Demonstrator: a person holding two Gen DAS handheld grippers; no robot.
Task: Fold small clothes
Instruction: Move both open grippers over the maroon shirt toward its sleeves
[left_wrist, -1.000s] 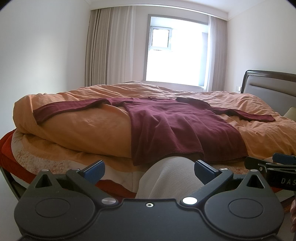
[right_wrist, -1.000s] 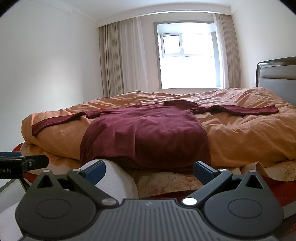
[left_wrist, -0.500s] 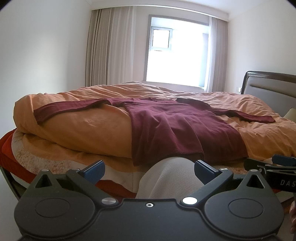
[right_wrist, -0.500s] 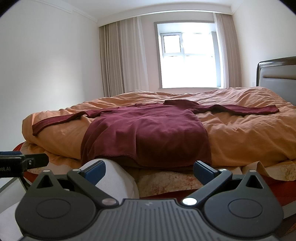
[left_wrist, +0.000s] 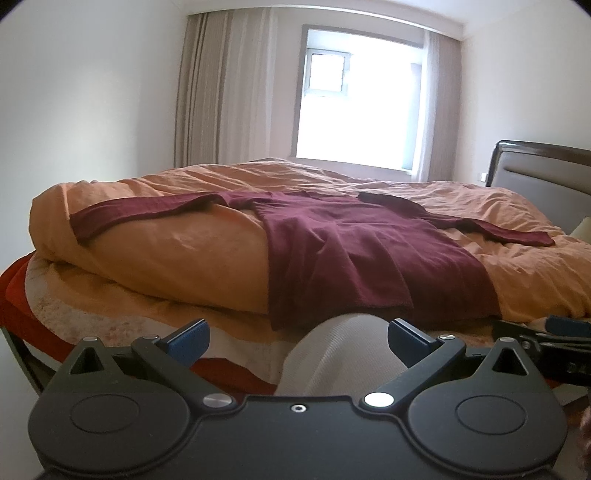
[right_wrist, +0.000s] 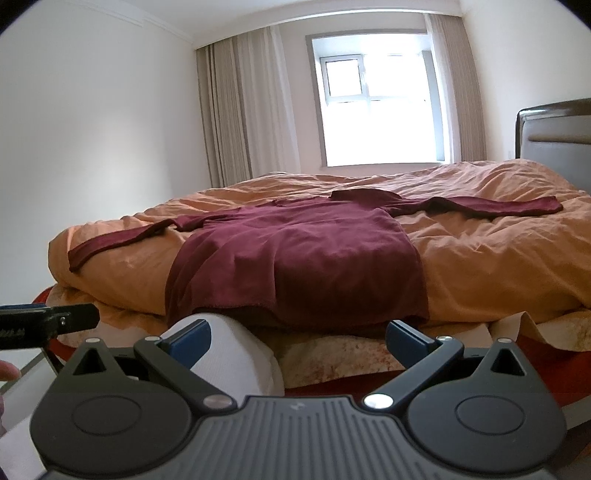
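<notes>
Your left gripper (left_wrist: 297, 338) and right gripper (right_wrist: 297, 338) are both hanging spread and empty, short of the bed, while the maroon shirt (left_wrist: 362, 254) is lying flat on the orange duvet (left_wrist: 177, 251) (sleeves outstretched, ready for folding).

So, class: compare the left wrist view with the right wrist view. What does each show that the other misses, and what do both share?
Only the left wrist view: the right tongs at its right edge and a pale pillow corner by the headboard. Only the right wrist view: the left tongs at its left edge. Both share the maroon long-sleeved top spread flat on the orange duvet, the window, and open, empty tongs.
</notes>
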